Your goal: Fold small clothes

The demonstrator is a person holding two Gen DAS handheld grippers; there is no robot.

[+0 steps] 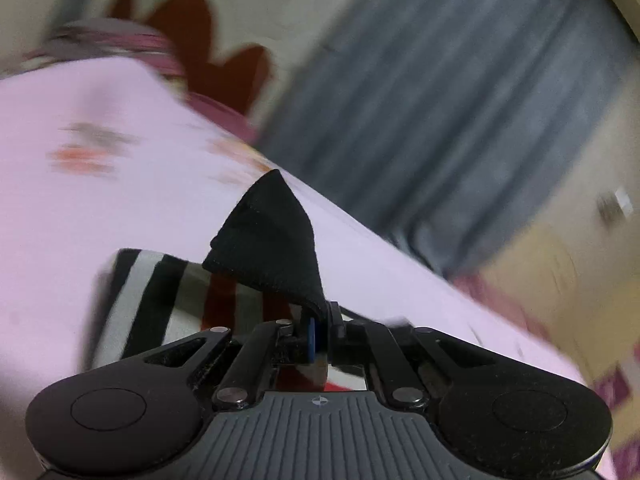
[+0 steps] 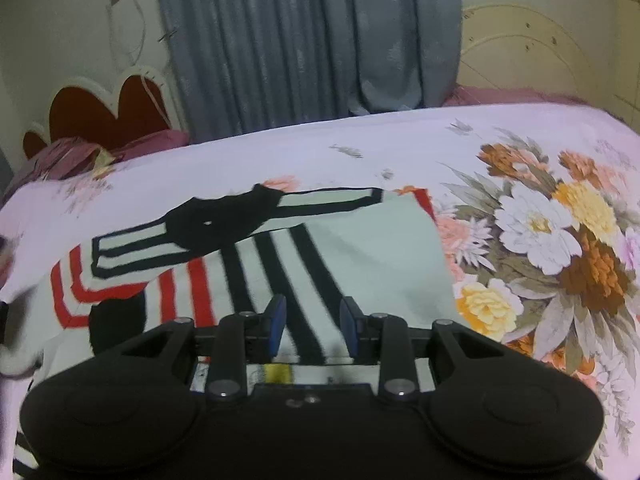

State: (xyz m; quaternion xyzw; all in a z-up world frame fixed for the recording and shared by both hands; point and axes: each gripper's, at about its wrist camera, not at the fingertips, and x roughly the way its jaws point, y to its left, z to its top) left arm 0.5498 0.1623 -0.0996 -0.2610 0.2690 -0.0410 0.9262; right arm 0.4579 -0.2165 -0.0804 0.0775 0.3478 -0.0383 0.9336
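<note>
Left gripper (image 1: 320, 328) has its fingers pressed together on a black corner (image 1: 272, 240) of the garment, pinching the fabric so it stands up in a peak above the bed (image 1: 80, 208). That view is smeared with blur, so little else reads there beyond the striped cloth just under the pinched corner.

Right gripper (image 2: 312, 324) hovers over the garment (image 2: 360, 248) with its blue-padded fingers (image 2: 277, 320) spread a little and nothing between them; whether they touch the cloth, I cannot tell.

The garment, white with black and red stripes and a black patch, lies spread on the bed, just left of the big flower print (image 2: 552, 240) on the sheet. Beyond the garment hangs a grey curtain (image 2: 304, 40), with a red headboard (image 2: 104, 116) to the garment's far left.
</note>
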